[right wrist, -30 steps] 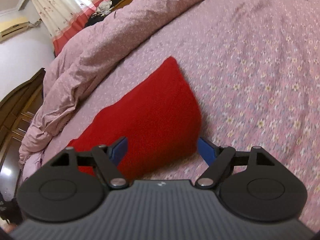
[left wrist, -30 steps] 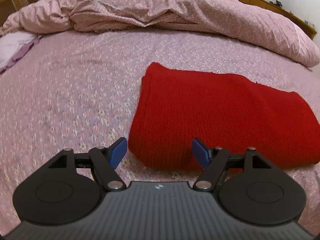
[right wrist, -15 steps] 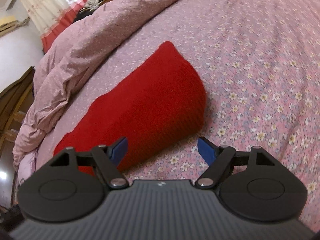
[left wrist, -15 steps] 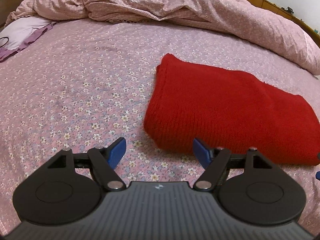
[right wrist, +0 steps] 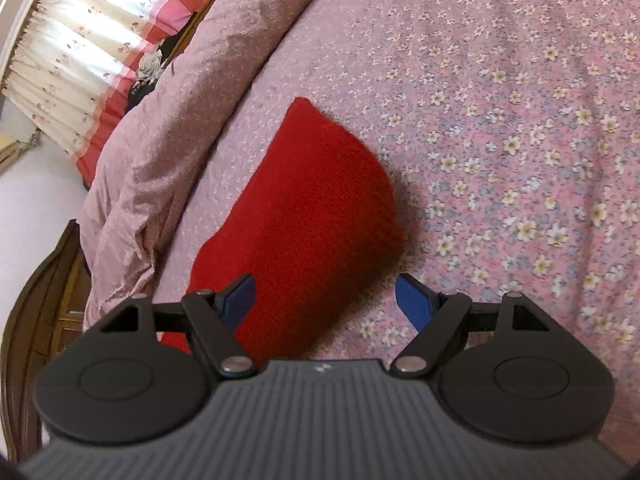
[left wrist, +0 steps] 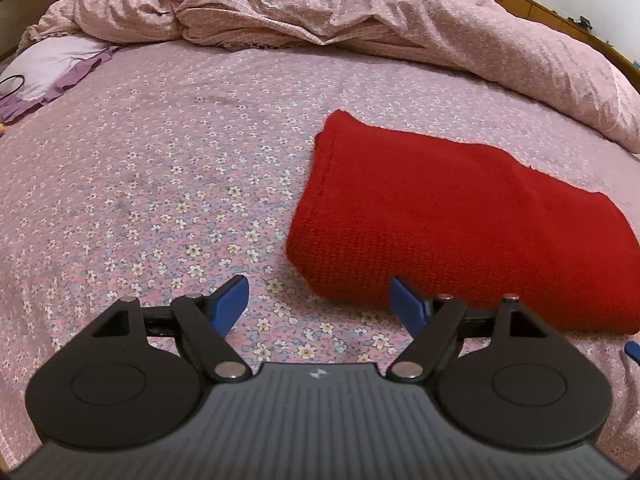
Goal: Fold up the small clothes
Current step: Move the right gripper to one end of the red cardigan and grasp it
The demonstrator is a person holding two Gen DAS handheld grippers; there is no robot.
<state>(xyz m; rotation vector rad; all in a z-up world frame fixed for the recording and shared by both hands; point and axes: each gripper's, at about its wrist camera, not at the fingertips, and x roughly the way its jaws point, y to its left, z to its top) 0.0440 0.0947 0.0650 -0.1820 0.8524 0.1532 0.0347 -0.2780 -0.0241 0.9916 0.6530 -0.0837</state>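
A folded red knitted garment (left wrist: 460, 224) lies flat on the flowered pink bedsheet (left wrist: 160, 184). My left gripper (left wrist: 318, 290) hovers over the garment's near left corner. Its jaws are opening and its blue fingertips (left wrist: 234, 300) have nothing between them. In the right wrist view the same red garment (right wrist: 304, 208) runs away from me, and my right gripper (right wrist: 325, 286) stands open above its near end, holding nothing. A blue tip of the right gripper (left wrist: 633, 350) peeks in at the right edge of the left wrist view.
A crumpled pink duvet (left wrist: 340, 8) is heaped along the far side of the bed. A white and purple pillow (left wrist: 52, 64) lies at the far left. A dark wooden bed frame (right wrist: 36, 292) and a curtained window (right wrist: 92, 40) stand beyond the duvet.
The left wrist view has drifted left, so the garment now sits further right of the jaws. The right gripper has rolled, tilting its view; the garment stays put.
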